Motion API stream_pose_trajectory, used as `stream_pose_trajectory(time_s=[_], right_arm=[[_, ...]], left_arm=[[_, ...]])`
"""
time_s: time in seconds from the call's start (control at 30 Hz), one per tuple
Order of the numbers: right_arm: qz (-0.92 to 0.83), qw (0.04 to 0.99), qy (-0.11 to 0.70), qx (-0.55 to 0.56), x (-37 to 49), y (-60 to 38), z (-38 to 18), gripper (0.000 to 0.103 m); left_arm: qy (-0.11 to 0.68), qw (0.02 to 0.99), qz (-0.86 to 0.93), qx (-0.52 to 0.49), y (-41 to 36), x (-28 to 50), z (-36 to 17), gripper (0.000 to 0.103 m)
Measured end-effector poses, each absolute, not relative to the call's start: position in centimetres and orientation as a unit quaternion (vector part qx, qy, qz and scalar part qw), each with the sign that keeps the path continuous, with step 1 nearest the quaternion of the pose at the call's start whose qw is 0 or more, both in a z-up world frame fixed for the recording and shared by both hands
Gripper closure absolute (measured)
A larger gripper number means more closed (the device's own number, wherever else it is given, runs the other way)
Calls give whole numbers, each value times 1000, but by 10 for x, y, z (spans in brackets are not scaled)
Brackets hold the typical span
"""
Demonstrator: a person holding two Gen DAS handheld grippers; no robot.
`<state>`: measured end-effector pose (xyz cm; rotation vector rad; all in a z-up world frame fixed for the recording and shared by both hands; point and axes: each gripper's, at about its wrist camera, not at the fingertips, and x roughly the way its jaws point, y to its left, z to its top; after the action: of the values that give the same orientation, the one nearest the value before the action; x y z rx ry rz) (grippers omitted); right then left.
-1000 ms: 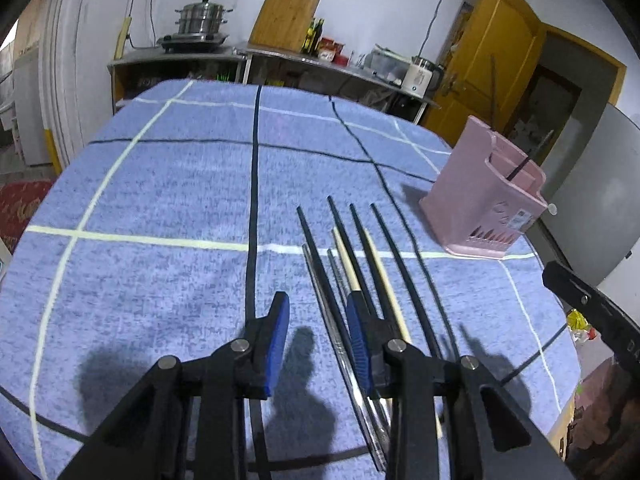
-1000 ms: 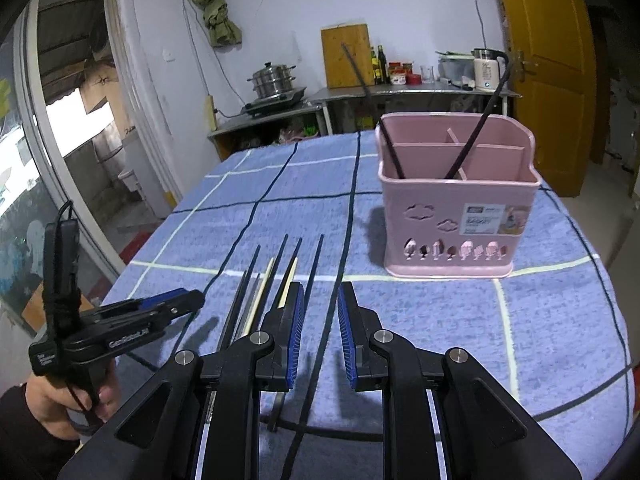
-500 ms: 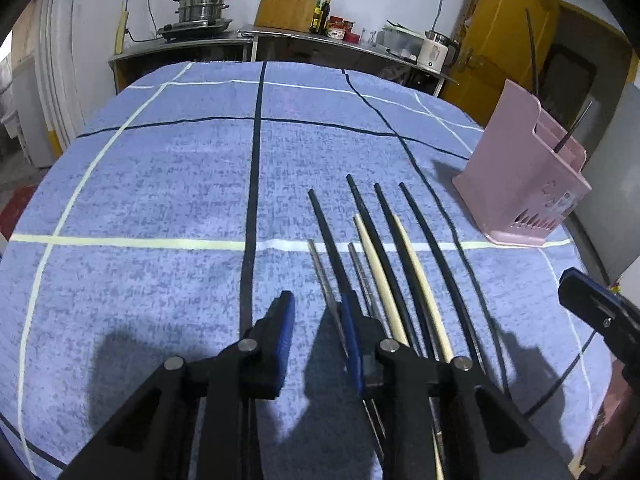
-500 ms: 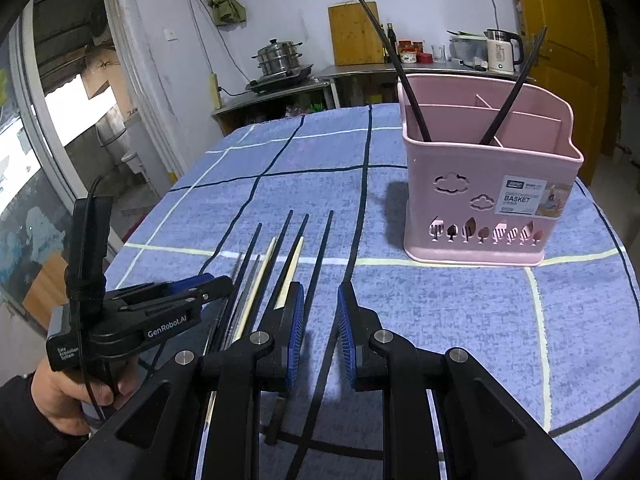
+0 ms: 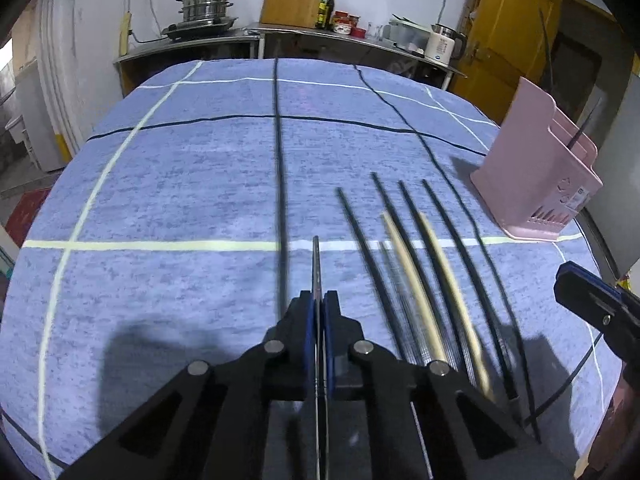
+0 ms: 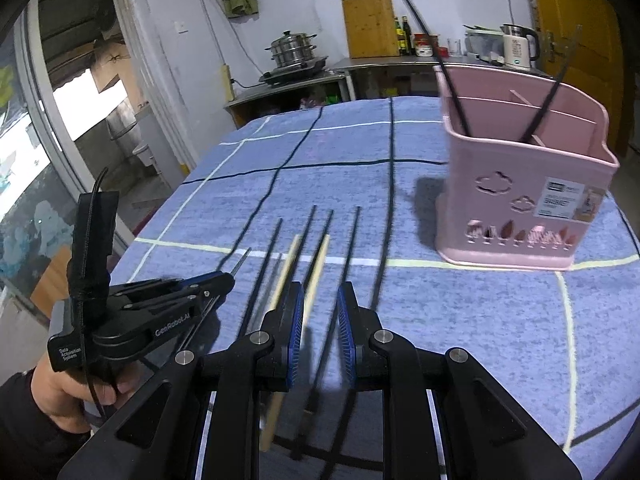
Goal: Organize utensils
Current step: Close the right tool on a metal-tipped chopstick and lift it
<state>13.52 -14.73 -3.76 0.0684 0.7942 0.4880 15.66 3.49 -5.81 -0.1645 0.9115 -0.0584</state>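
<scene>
Left gripper [image 5: 319, 304] fingers pinch a metal chopstick [image 5: 316, 264]; right gripper [image 6: 319, 312] fingers spread above the chopsticks [image 6: 320, 256] on the counter [image 6: 500, 320]

Blue checked table [image 5: 168, 184] — loose chopsticks [image 5: 404, 256], pink basket [image 6: 520, 200].

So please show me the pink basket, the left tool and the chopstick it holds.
pink basket [image 6: 520, 184]: right wrist view, front wall.
left tool [image 5: 318, 312]: left wrist view, between its fingertips.
metal chopstick [image 5: 316, 264]: left wrist view, shaft beyond the tips.
</scene>
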Motion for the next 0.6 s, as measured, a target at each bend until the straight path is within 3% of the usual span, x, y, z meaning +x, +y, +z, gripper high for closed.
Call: stream_pose_trajectory(time_s=[0.27,0.4,0.6], right_arm=[[270,873,405,23,151,-105,-51,85],[274,862,427,12,164,-87,-66,93],[271,852,448,-2,176,-73,-82,95]], left_arm=[[438,893,18,-98,67,142,-58,97],[438,892,24,-108,76,139,-59,97],[438,890,11,-124,85,139,-60,97]])
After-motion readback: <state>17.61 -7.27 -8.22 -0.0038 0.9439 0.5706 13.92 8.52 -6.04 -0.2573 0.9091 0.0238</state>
